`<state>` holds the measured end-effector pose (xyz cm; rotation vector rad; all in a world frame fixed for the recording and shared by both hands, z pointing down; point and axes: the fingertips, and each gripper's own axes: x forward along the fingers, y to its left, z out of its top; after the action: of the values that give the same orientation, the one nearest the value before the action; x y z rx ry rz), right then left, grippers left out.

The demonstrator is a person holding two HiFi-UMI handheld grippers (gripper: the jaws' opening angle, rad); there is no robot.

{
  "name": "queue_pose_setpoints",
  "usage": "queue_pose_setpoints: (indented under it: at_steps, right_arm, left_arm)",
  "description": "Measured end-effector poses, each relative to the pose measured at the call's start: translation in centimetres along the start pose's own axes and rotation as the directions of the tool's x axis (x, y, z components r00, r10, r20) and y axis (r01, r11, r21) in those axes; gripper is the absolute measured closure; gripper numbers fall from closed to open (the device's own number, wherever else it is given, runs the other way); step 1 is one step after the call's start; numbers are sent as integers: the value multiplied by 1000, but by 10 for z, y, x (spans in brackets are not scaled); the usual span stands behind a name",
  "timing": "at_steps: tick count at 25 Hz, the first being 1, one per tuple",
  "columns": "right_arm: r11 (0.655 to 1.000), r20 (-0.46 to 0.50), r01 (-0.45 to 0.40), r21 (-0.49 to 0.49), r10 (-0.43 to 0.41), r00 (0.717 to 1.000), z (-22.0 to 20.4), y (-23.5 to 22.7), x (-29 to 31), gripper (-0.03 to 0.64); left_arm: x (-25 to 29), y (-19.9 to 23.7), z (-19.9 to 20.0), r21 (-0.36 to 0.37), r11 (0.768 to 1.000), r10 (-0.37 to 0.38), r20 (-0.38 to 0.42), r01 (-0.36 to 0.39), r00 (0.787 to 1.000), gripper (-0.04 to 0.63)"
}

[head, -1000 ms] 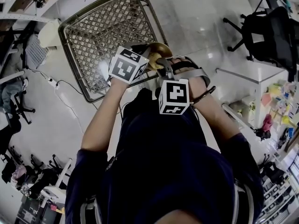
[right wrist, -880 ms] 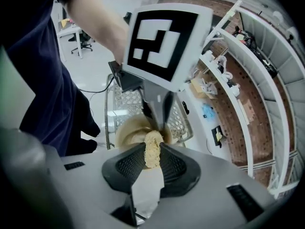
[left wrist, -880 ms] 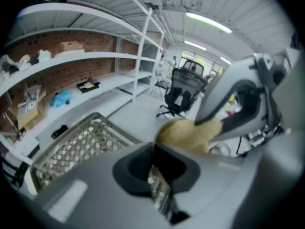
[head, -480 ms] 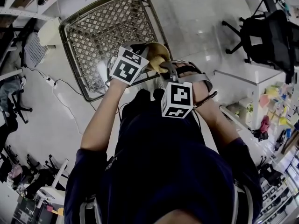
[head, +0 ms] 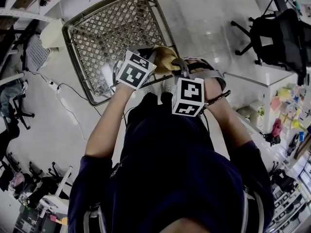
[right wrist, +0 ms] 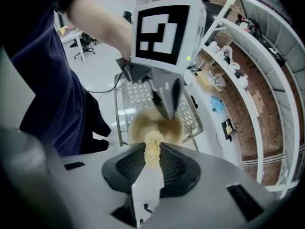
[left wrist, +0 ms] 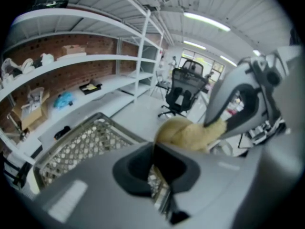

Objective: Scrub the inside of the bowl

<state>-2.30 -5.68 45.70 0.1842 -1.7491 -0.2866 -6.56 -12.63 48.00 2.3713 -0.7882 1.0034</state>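
Note:
A brass-coloured bowl [head: 160,52] is held up in front of the person, over the floor. My left gripper [head: 151,58] is shut on its rim, and in the right gripper view its jaws [right wrist: 167,112] come down onto the bowl [right wrist: 172,130] from the far side. My right gripper [right wrist: 152,146] is shut on a yellow scrub pad [right wrist: 152,151], whose tip reaches into the bowl. In the left gripper view the pad [left wrist: 188,133] bulges just beyond my jaws [left wrist: 155,149], pinched by the right gripper [left wrist: 223,124].
A wire mesh basket [head: 104,33] stands on the floor just beyond the bowl. A white table [head: 262,81] and a black office chair [head: 277,30] are to the right. White shelving [left wrist: 86,61] runs along a brick wall. A cable [head: 68,89] lies at the left.
The right gripper with the pad has shifted slightly right across the bowl. The pad now covers more of the bowl's golden inside. The left gripper has stayed put.

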Motion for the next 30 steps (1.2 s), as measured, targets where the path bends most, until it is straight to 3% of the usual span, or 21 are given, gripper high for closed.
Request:
queue_pose_setpoints:
  at_steps: [6,11,16,19,23,26,30]
  right_arm:
    - [990,38,131,-51,-129,991,13,-23,-8,538]
    - [997,22,79,-13,-79,997,7,-3,-1,538]
    - [998,121,-5,55,-2,993,32,21,0,538]
    - [997,159,40,66,-51,986,40,13,2,538]
    - [989,98,124,74,-131,986,19,-10,1,538]
    - [995,65,74,73,-79,995,9,-2,-2,538]
    - [997,146,-60,54,51,988,31,27,-5,538]
  left_arm:
    - [4,-14,2,31,999,-37,-13,38,999,589]
    - [-2,1,0,15,1000,-5,4,5,1000,589]
    - [-8,10,4,-12,1000,3,30,-3,1000,588]
    - [-5,2,8,-24,999,-24,33,25,999,589]
    - [-3,-1,8,-18,1000,-25,25,26,999,589]
    - [-5,4,4,-24,1000,-11,22,12,1000,588]
    - [-6,4,5,-32,999,-23,21,24,1000,588]
